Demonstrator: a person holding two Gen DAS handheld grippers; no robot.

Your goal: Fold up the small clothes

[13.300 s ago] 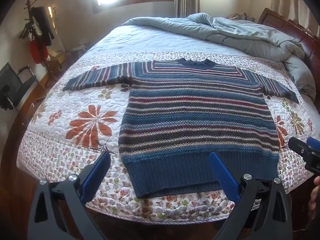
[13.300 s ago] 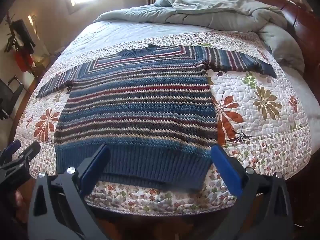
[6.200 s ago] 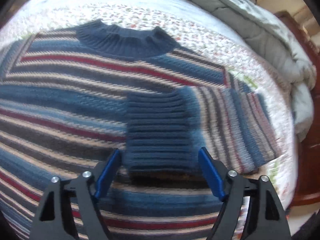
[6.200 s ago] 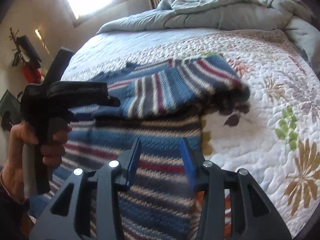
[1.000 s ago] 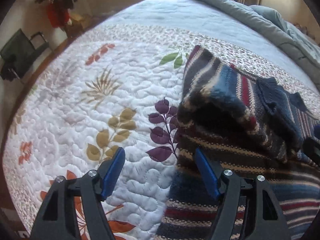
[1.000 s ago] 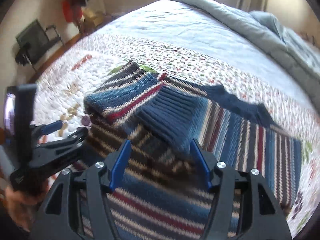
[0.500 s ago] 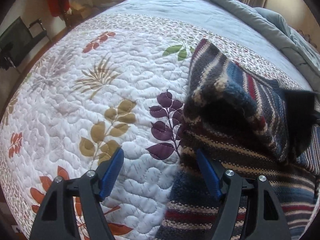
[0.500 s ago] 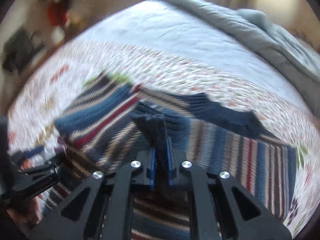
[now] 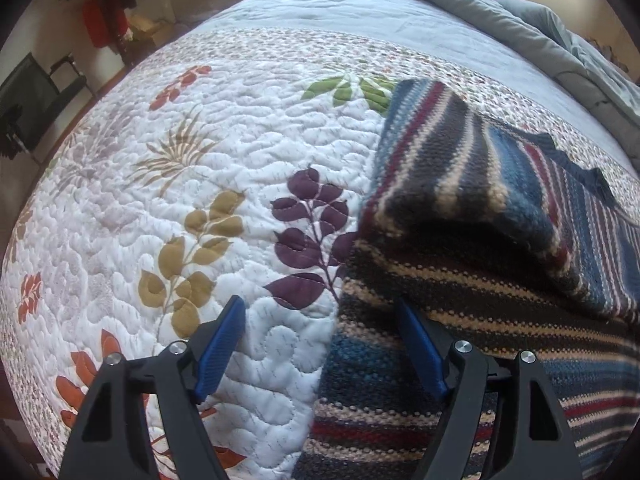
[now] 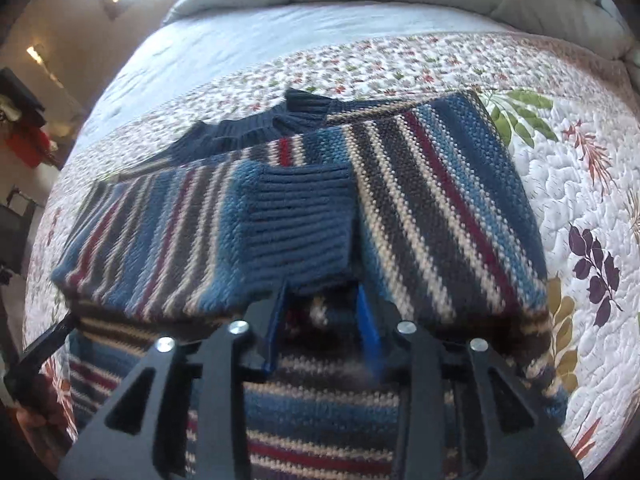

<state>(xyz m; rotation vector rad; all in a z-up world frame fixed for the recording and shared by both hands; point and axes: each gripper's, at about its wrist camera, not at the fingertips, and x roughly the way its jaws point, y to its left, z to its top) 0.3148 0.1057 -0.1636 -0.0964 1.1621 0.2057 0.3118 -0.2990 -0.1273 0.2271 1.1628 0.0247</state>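
— Our right gripper (image 10: 320, 304) was shut on the ribbed cuff (image 10: 300, 224) half a second ago; now its jaws stand partly apart and hold nothing. So we have laid the second sleeve across the chest, and both sleeves are folded in.

— And our left gripper (image 9: 320, 334)?

— Wide open, empty, low over the side edge of the striped sweater (image 9: 460, 320), as a second ago.

— Where is the sweater from each?

— From the right, the cuff is just ahead at 12 o'clock. From the left, the folded sleeve (image 9: 472, 168) is at 1 o'clock, the floral quilt (image 9: 180, 160) at 10. We judge the body fold comes next.
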